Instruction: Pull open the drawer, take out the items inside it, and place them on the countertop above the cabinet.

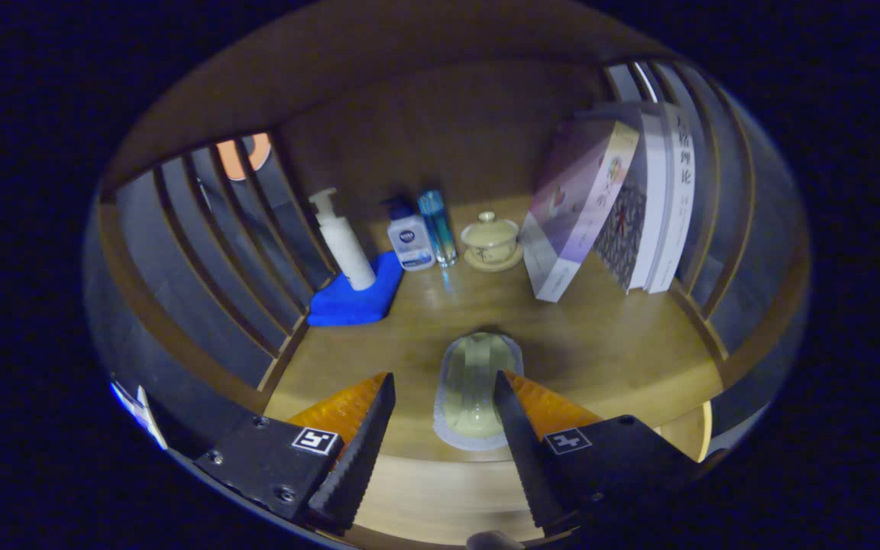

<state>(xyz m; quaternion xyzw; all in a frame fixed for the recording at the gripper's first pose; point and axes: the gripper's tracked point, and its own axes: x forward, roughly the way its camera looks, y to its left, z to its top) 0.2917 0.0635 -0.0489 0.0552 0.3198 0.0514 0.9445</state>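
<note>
On the wooden countertop (pixel 608 344), a glossy domed packet (pixel 474 382) (pale green) lies between the parted, empty tongs (pixel 444 397).

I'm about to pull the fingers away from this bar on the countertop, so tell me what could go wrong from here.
1. The pale green bar lies between the open fingers, close to the right finger; pulling back crookedly could drag it toward the countertop's front edge.
2. The books beyond lean rather than stand; a bump to the countertop might tip them.
3. The pump bottle stands on a soft blue cloth, so it may topple easily.
</note>
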